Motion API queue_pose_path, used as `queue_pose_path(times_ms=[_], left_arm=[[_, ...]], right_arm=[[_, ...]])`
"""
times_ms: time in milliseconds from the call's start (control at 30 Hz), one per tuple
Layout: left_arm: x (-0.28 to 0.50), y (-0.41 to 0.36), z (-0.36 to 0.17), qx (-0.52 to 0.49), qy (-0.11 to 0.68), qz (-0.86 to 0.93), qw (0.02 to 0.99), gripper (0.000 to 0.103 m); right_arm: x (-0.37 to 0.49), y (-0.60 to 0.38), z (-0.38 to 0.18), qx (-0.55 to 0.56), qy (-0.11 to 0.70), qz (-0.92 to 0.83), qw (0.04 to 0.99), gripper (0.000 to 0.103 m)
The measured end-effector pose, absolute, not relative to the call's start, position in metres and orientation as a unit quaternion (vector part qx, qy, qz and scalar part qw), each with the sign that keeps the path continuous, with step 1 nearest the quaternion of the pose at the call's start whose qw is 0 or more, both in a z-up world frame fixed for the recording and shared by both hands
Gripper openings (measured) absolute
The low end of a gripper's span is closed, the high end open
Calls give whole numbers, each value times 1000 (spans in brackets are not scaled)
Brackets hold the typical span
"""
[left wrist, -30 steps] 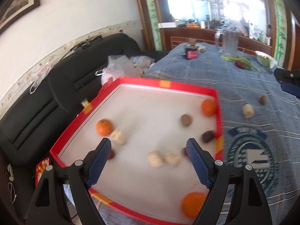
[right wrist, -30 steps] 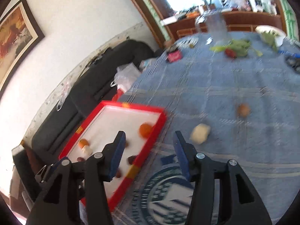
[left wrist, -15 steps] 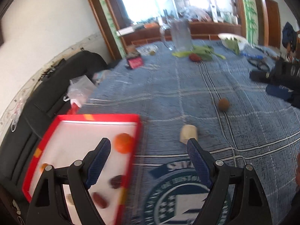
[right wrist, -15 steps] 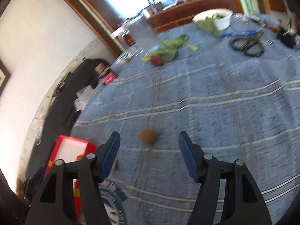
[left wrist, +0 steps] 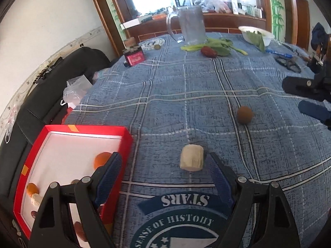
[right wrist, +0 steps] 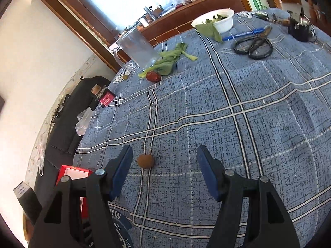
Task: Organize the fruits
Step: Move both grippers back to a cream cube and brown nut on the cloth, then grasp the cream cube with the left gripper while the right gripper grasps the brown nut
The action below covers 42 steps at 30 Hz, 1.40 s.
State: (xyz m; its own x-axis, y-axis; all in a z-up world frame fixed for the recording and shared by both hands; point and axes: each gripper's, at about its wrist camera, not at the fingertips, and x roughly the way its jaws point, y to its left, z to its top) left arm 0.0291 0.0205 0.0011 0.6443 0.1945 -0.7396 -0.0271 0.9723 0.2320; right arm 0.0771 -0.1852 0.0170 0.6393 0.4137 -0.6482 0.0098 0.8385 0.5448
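My left gripper (left wrist: 163,165) is open just above the blue checked cloth. A pale banana piece (left wrist: 192,158) lies between its fingers, close to the right one and untouched. The red tray (left wrist: 89,128) with a white floor sits at the lower left and holds an orange (left wrist: 102,159) and other fruit pieces. A round brown fruit (left wrist: 244,114) lies farther right, beside my right gripper (left wrist: 310,103). In the right wrist view, my right gripper (right wrist: 164,157) is open, and the brown fruit (right wrist: 146,160) rests on the cloth near its left finger.
At the far side of the table stand a glass pitcher (left wrist: 191,25), green leaves (left wrist: 217,46), a red fruit (left wrist: 208,51), a white bowl (right wrist: 219,21), scissors (right wrist: 253,45), a blue pen (right wrist: 243,34) and a small red box (left wrist: 134,57). A black sofa (left wrist: 51,78) runs along the left.
Both grippers swung right, away from the tray and onto the cloth. The left now straddles the banana piece, the right the brown fruit. The right jaws stand a little wider.
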Motion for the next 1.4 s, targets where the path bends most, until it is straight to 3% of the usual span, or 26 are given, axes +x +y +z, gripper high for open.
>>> queue_pose_path(times_ms=[133,267,333,567,700,1000,1200,1400], left_arm=[[30,19,-3,93,421,50,901,82],[31,20,-3,84,419,41,903,73],[32,20,-4,81,422,34,902,63],[33,17,-8,67,430,1,900,42],[31,18,-8,56,430,-15,901,23],[5,28,0,16,417,-45,908,23],[-24,39,9,-3,408,-56,911,23],[-45,49,15,-15,400,-64,914,23]], right_arm=[[78,-185,14,257,414,114,866,66],[78,-186,14,256,414,112,866,66],[79,-185,13,256,414,112,866,66],[80,-183,12,248,415,115,868,66],[80,-183,12,247,413,117,869,66],[84,-159,20,211,378,178,884,66],[88,-131,10,157,390,206,883,54],[95,-117,-4,110,411,185,886,51]])
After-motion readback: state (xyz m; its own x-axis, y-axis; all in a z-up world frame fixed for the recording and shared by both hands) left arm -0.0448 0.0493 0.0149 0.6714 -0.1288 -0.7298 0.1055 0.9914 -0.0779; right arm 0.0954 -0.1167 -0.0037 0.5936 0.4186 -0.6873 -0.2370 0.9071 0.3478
